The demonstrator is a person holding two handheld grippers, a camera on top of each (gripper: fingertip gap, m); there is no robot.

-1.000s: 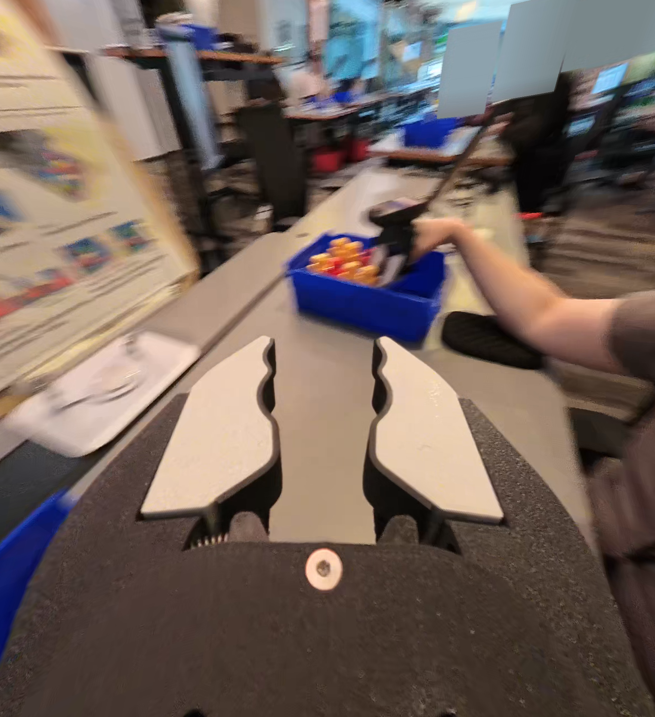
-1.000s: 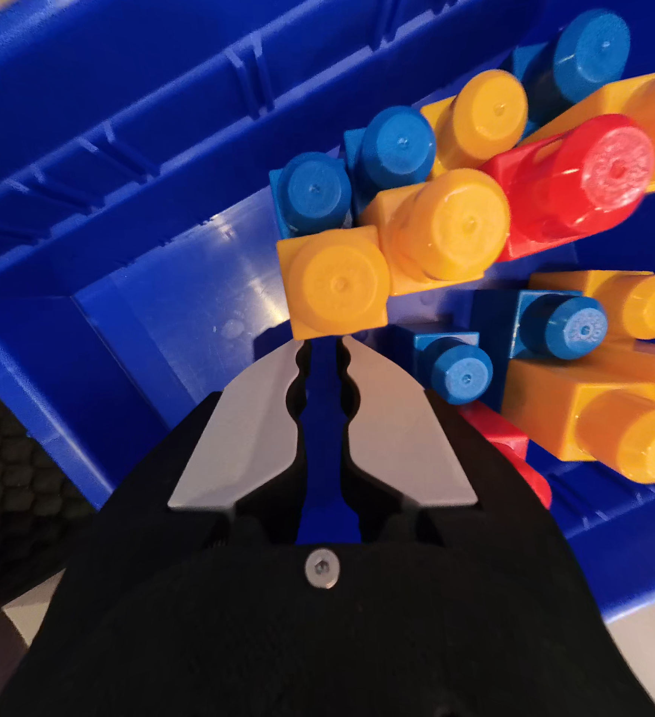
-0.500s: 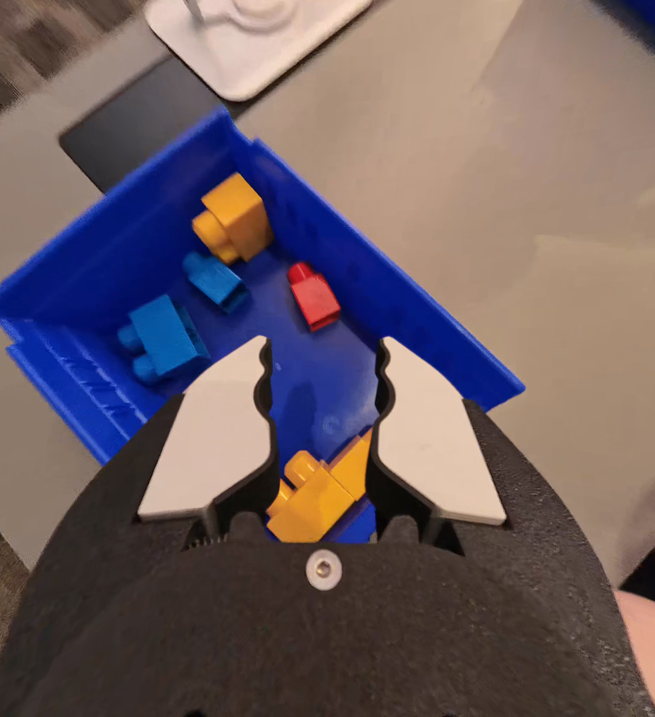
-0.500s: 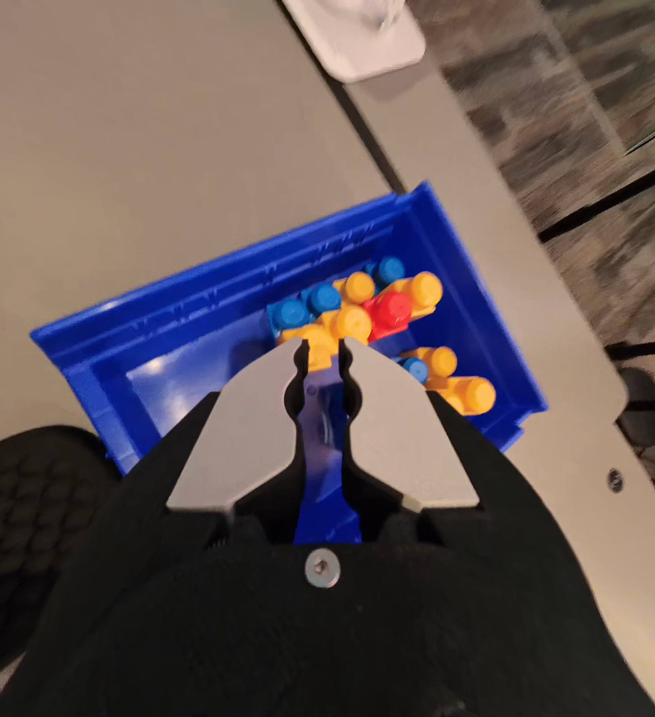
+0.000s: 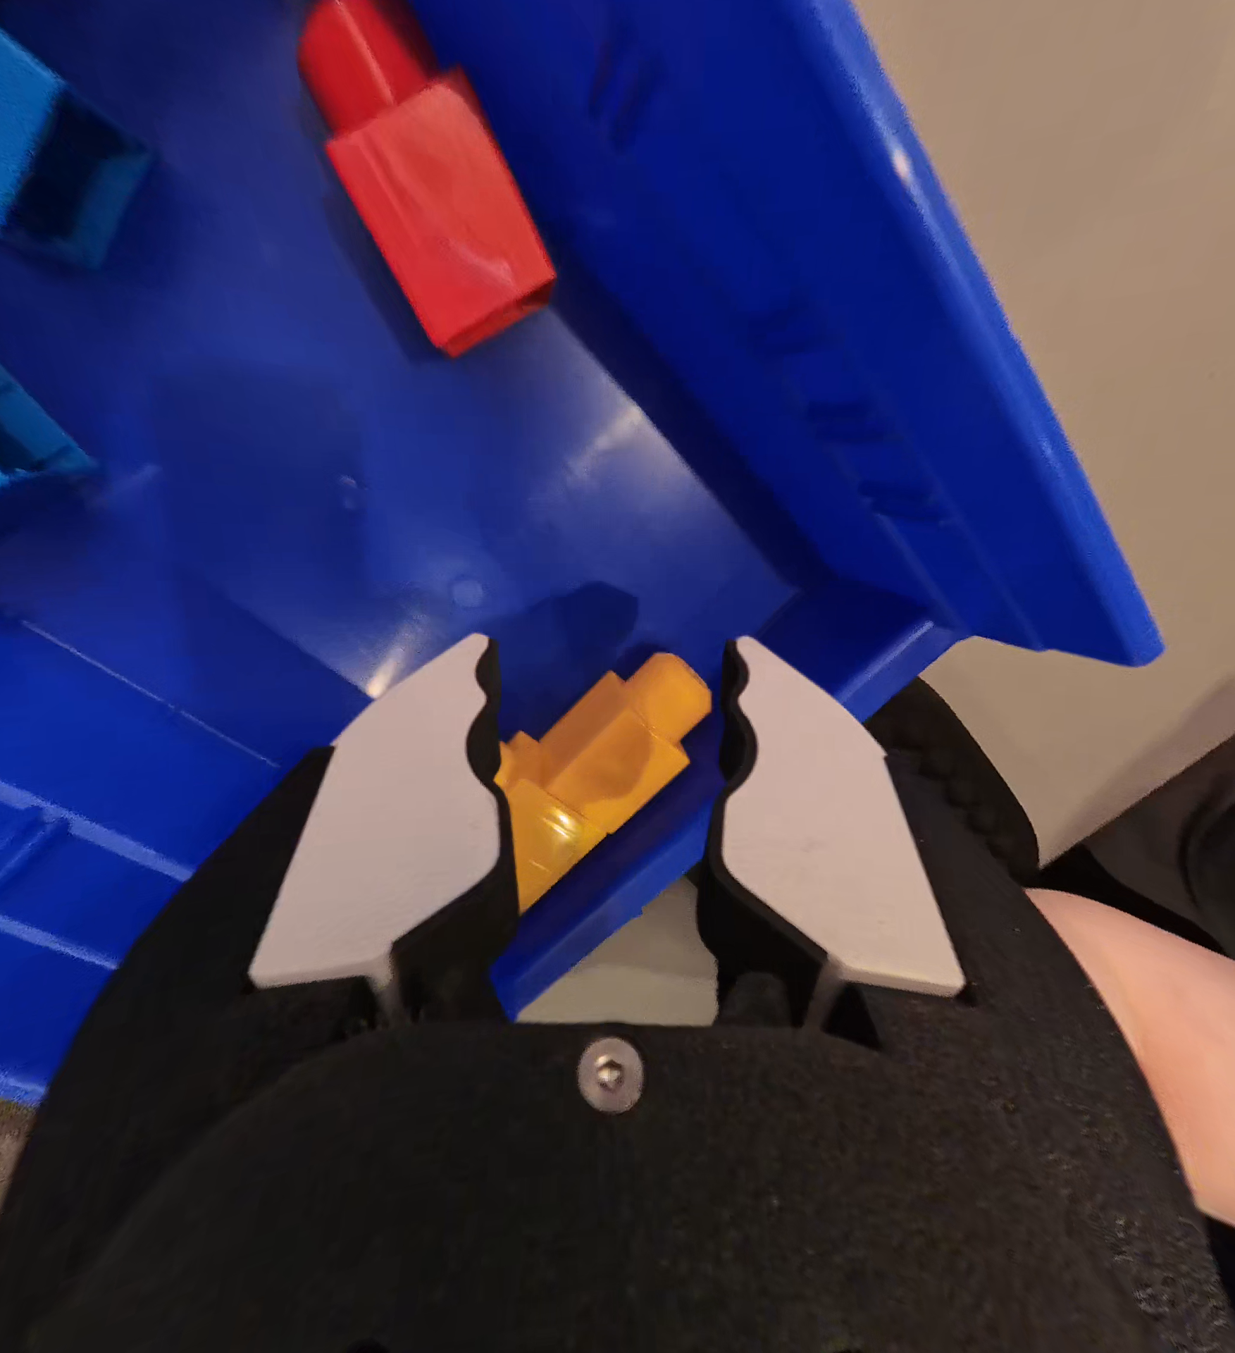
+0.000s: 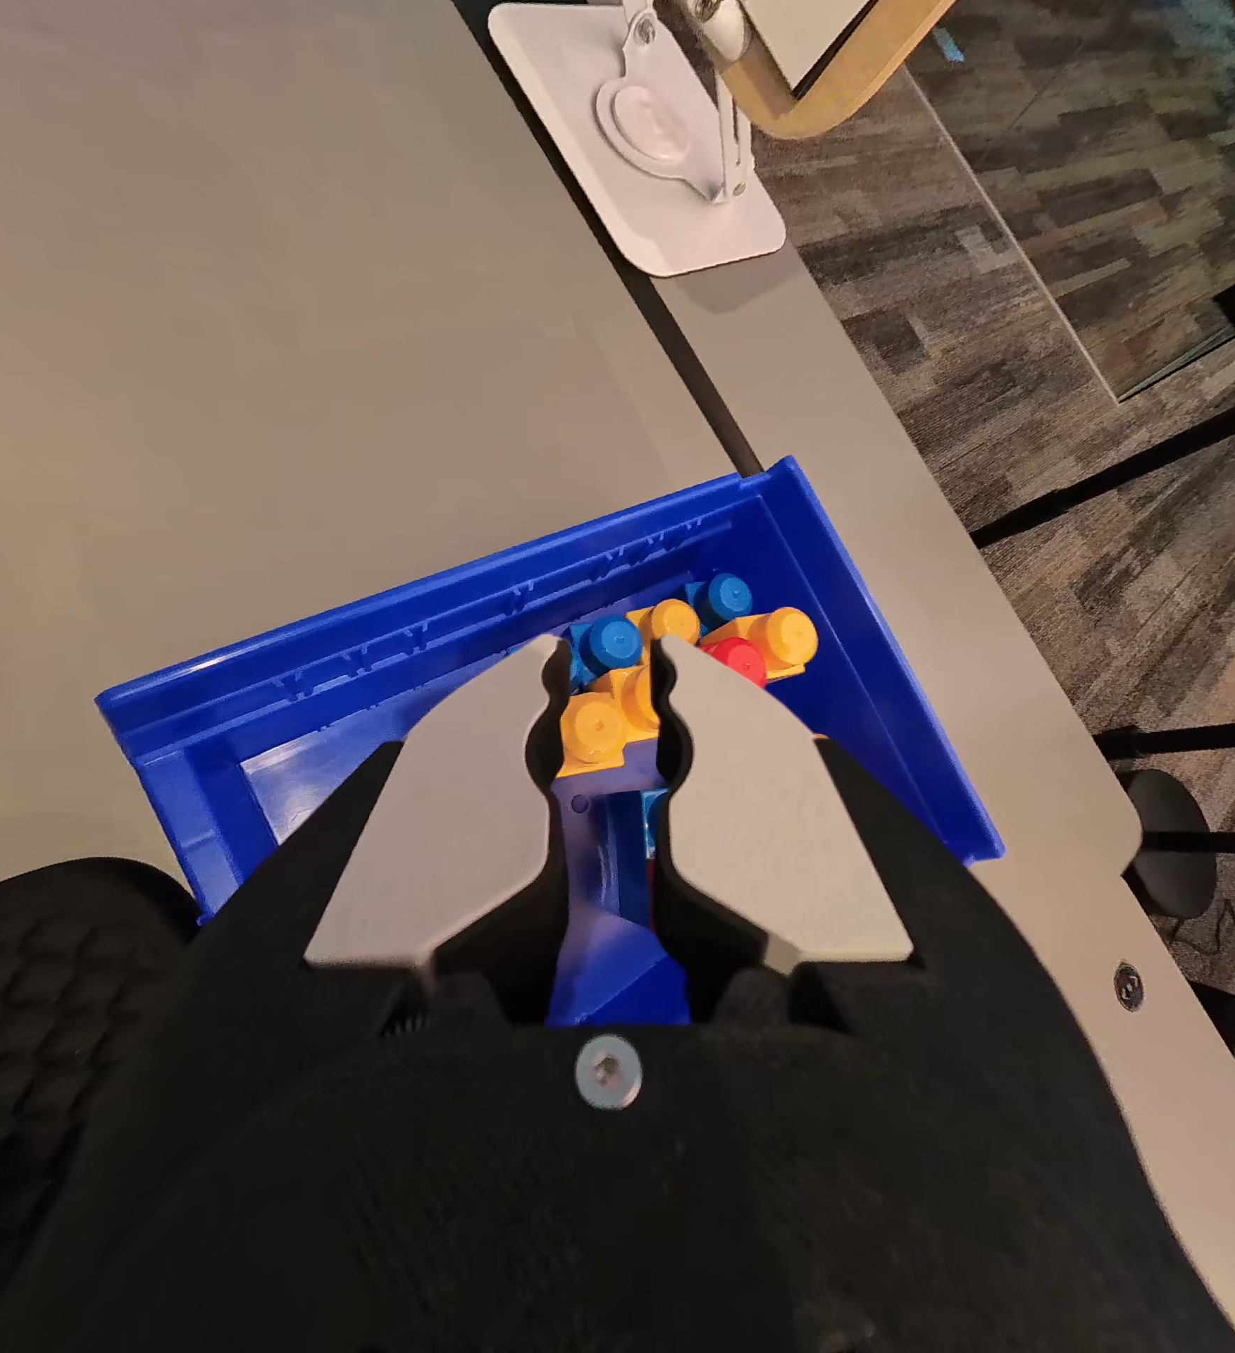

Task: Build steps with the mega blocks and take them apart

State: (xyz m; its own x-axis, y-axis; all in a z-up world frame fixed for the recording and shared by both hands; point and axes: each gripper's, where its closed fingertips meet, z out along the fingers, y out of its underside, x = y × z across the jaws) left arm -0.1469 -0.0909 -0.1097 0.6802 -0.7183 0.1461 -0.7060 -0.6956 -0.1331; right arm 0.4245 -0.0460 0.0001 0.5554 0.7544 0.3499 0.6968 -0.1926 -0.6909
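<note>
1. Mega blocks are split across two blue bins here. In the left wrist view, a yellow block [image 5: 599, 761] lies on its side in the near corner of a blue bin [image 5: 782, 307], right at the lower middle of the frame.
2. Left gripper [image 5: 605, 651] has its jaws spread wide, one on each side of that yellow block. Can't tell if the fingers actually touch it.
3. Same bin: a red block [image 5: 438, 212] lies on its side near the top middle, and two blue blocks [image 5: 7, 132] sit at the left edge, cut off by the frame.
4. Right wrist view: another blue bin [image 6: 394, 644] sits on a grey table [image 6: 233, 329], with a clump of yellow, blue and red blocks [image 6: 673, 659] piled at its right end.
5. Right gripper [image 6: 603, 644] hangs above that pile, jaws at a narrow gap, nothing held.
6. White stand base [image 6: 636, 139] sits at the table edge, top of the frame; patterned carpet [image 6: 1075, 256] on the right.
</note>
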